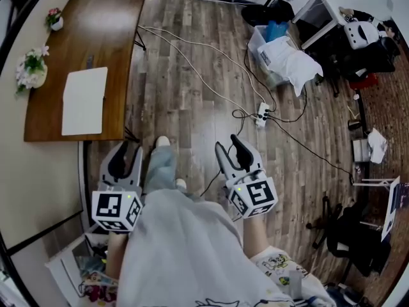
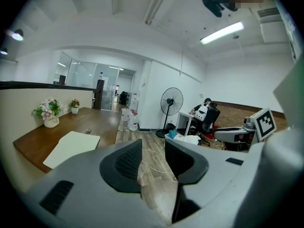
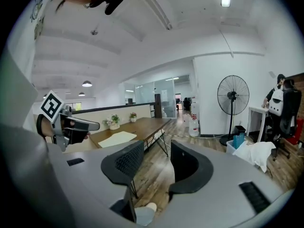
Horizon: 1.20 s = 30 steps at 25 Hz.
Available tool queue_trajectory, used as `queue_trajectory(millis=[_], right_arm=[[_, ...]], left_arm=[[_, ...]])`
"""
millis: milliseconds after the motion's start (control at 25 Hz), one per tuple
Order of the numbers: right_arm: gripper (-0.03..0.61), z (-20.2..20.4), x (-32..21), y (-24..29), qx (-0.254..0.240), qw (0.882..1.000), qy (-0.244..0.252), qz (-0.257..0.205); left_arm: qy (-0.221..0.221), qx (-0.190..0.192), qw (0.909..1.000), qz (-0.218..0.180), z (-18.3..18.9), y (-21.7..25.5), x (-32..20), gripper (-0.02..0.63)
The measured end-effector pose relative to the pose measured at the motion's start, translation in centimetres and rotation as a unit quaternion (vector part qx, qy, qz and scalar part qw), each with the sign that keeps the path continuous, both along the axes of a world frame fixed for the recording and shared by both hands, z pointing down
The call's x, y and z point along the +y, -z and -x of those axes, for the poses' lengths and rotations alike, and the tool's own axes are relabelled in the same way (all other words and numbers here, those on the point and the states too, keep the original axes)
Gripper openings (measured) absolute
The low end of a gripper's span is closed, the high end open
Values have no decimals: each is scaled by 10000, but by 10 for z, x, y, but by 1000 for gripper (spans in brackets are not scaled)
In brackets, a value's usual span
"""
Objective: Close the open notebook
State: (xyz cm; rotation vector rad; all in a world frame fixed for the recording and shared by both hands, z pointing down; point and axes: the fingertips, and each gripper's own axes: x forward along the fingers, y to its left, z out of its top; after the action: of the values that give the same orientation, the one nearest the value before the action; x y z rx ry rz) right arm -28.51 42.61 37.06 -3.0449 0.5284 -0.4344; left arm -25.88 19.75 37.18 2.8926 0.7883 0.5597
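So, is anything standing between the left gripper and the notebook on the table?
Nothing visible. Only floor and bare table lie between the left gripper and the notebook; the flower pots sit aside, along the wall.

notebook (image 1: pixel 84 101): open or closed unclear | small dark item (image 1: pixel 89 61) on table (image 1: pixel 108 31): too small to identify
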Motion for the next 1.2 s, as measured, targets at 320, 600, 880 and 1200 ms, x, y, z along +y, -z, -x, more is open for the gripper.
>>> queue_trajectory(millis=[320, 600, 880, 1200], right_arm=[[206, -84, -4, 1, -114, 9997, 187, -44], [235, -183, -22, 8, -169, 9985, 509, -52], [258, -260, -53, 13, -185, 9962, 836, -181], [273, -317, -99, 13, -288, 9920, 1213, -201]], left_arm=[[202, 146, 9995, 171, -85, 6, -4, 228], [518, 133, 9981, 301, -175, 12, -29, 287], [953, 88, 9952, 198, -236, 13, -62, 305], [1356, 19, 9904, 283, -271, 6, -109, 316]])
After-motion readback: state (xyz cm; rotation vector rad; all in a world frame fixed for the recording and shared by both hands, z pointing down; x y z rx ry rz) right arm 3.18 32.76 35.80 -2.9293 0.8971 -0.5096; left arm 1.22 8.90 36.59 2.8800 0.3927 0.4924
